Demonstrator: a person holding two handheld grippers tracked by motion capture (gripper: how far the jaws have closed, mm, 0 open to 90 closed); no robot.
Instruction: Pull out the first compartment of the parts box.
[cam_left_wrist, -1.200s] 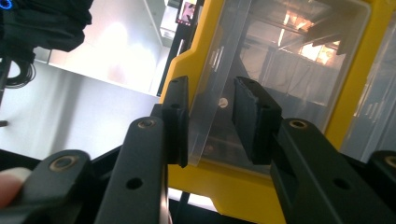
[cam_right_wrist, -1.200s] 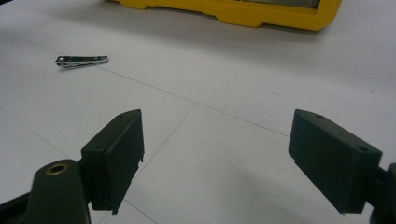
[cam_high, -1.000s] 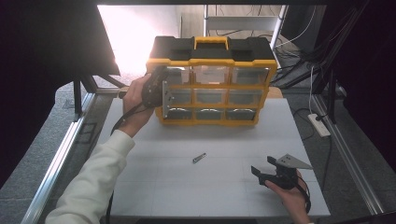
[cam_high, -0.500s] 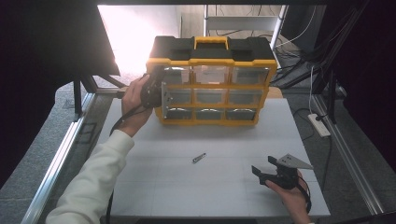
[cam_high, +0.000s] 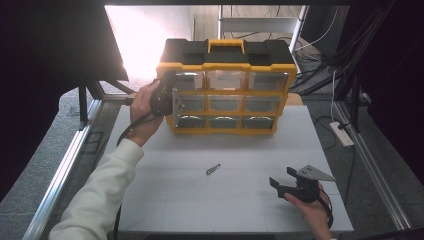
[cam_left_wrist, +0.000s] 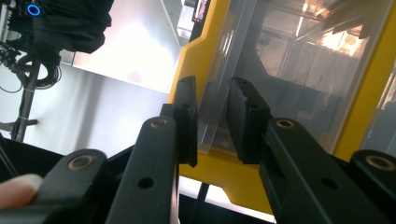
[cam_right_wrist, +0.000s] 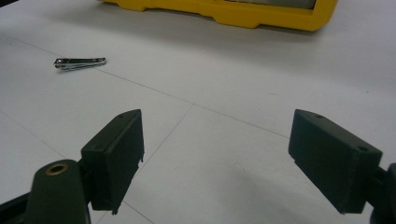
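A yellow organizer box (cam_high: 225, 85) with a black lid and clear drawers stands at the back of the white table (cam_high: 165, 200). At its left side a clear drawer (cam_high: 176, 104) sticks out toward me. My left gripper (cam_high: 167, 100) is shut on that drawer; its pads (cam_left_wrist: 187, 116) sit on both sides of the drawer's clear front edge (cam_left_wrist: 212, 121). A small metal nail clipper (cam_high: 213, 169) lies mid-table, also seen at upper left (cam_right_wrist: 79, 62) in the right gripper view. My right gripper (cam_high: 281, 176) hovers open and bare (cam_right_wrist: 215, 126) near the table's front right.
A metal frame rail (cam_high: 60, 170) runs along the table's left edge, and another (cam_high: 372, 170) along the right. A white power strip (cam_high: 341, 134) lies right of the table. Cables hang behind the box at the back right.
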